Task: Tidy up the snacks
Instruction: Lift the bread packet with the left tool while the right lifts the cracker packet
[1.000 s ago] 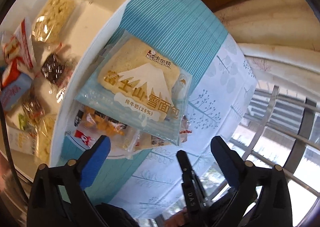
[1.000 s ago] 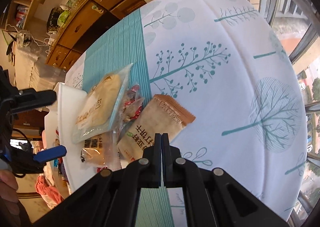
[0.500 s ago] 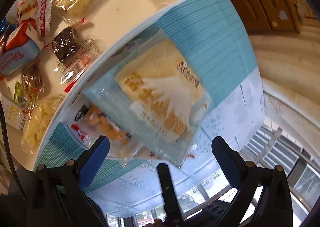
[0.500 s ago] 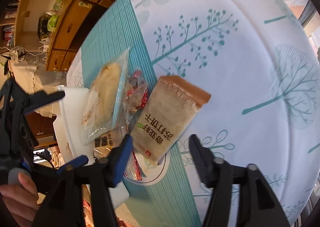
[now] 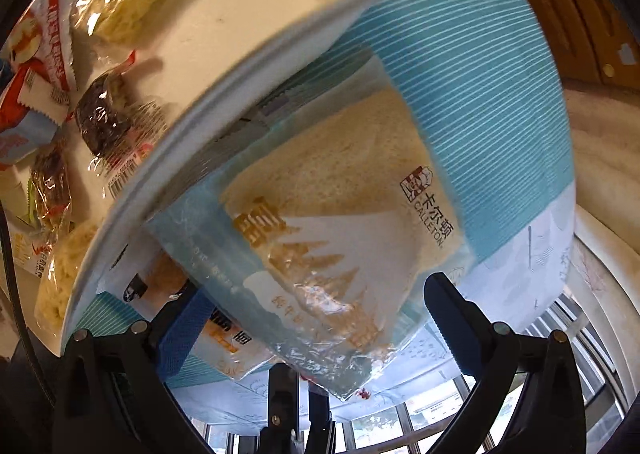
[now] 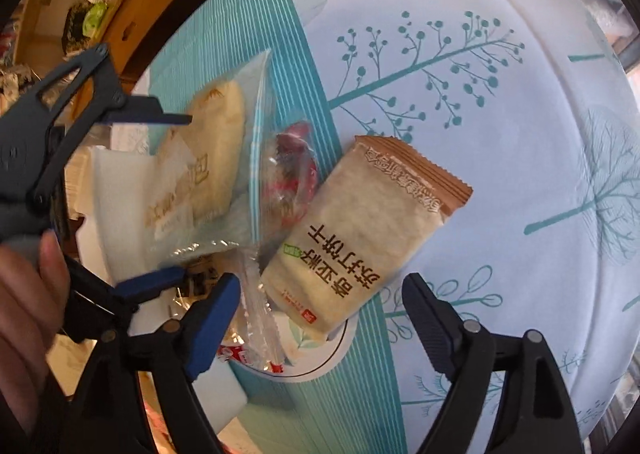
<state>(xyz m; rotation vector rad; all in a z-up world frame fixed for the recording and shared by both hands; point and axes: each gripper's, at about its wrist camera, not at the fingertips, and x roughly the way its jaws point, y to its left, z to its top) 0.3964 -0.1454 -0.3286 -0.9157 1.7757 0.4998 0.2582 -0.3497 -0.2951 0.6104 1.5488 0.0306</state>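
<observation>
Two grippers stand wide open, holding nothing. The left gripper (image 5: 316, 318) straddles the bread bag (image 5: 344, 221) just beside the tray (image 5: 240, 65); the right gripper (image 6: 320, 318), jaws just opened, brackets the cracker pack (image 6: 360, 230) beside that bag on the worktop (image 6: 500, 133).

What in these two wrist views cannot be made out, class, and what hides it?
- Left wrist view: the orange snack packet is mostly covered by the bread bag.
- Left wrist view: the tray is cut off by the picture's edge.
- Right wrist view: the red-wrapped snack lies partly under the cracker packet; its label is unreadable.
</observation>
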